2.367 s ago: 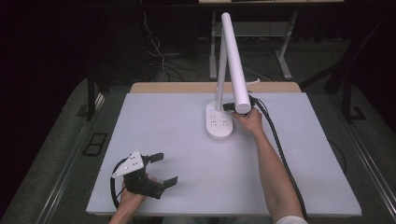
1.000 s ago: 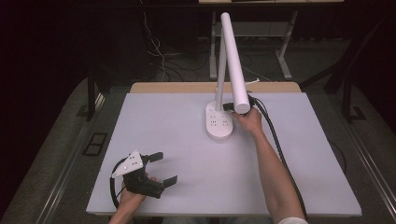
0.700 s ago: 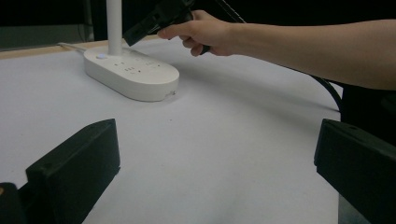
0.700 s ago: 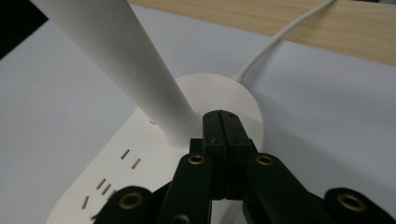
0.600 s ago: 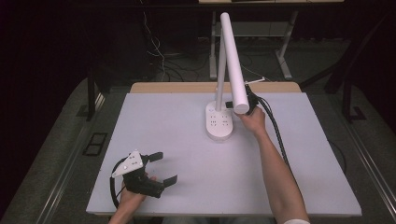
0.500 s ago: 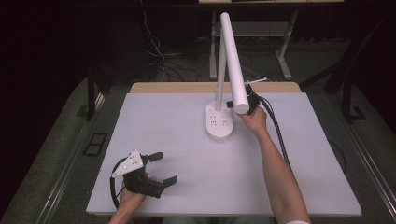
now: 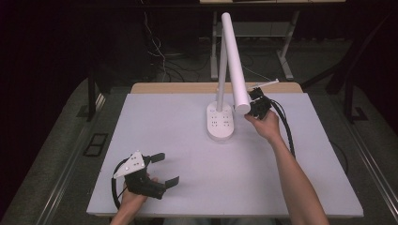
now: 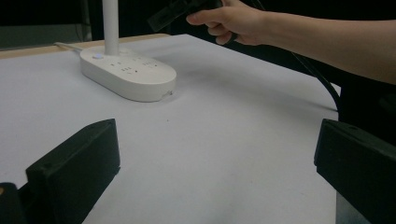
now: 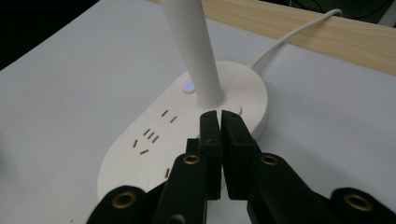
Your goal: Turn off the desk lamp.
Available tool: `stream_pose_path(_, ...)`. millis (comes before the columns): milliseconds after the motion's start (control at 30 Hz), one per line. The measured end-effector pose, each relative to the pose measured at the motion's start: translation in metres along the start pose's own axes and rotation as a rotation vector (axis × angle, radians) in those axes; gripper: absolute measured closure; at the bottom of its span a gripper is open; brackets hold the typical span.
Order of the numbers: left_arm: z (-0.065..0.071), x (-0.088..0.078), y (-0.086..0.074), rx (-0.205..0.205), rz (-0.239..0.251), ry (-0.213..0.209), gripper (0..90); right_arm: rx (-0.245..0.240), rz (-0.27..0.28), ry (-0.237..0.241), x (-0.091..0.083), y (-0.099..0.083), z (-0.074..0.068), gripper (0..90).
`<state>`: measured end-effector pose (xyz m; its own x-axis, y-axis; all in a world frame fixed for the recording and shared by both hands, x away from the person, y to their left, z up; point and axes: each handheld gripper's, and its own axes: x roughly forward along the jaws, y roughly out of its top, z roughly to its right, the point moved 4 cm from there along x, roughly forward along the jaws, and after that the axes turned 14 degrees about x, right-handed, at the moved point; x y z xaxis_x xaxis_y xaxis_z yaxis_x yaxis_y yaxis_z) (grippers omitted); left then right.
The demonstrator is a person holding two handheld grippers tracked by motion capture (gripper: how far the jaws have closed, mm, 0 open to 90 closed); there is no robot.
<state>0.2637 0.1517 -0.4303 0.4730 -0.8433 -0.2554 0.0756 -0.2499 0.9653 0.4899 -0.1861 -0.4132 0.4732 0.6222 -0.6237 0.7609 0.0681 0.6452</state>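
High view, going left to right: your left gripper [image 7: 157,168] rests near the front left of the white table [image 7: 155,122], jaws spread wide with nothing between them, well apart from the lamp. Past it toward the middle stands the white desk lamp base [image 7: 220,122], with its pole rising and the long lamp head [image 7: 234,61] slanting down to your right gripper [image 7: 256,105], which hovers just beside the head's lower end.

What has changed: over the last second your right hand has lifted a little and drawn away from the base toward the right. Its jaws are all but together, having parted only a sliver in the last half second, and nothing is between them. My reading is that the closed tips were used to press a button on the base and you are now backing off; a small light glows blue there.

Left gripper view: your own two black jaws stand far apart at the bottom corners, and beyond them the lamp base [image 8: 128,74] lies ahead to the left, with your right hand [image 8: 231,21] raised above and to its right.

Right gripper view adds what the high view cannot resolve: the lit blue button [image 9: 188,86] beside the pole's foot, a second round button [image 9: 235,109] just beyond your closed jaw tips, socket slots in the base top, and the white cord [image 9: 299,35] trailing off the back edge.
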Motion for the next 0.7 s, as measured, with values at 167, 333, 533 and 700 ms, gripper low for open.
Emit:
stream_pose_path(167, 0.0, 0.0, 0.0, 0.001, -0.001, -0.002, 0.0, 0.023, 0.014, 0.033, -0.019, -0.008, -0.003, 75.1)
stream_pose_path(333, 0.0, 0.001, 0.0, 0.0, -0.001, -0.005, 0.0, 0.016, 0.025, 0.05, -0.035, -0.017, -0.006, 52.8)
stream_pose_path(533, 0.001, 0.002, 0.0, 0.001, -0.001, -0.007, 0.0, -0.01, 0.023, 0.049, -0.057, -0.031, -0.014, 19.2)
stream_pose_path(700, 0.002, 0.002, 0.0, 0.001, -0.001, -0.007, 0.0, -0.016, 0.021, 0.055, -0.077, -0.045, -0.021, 0.6)
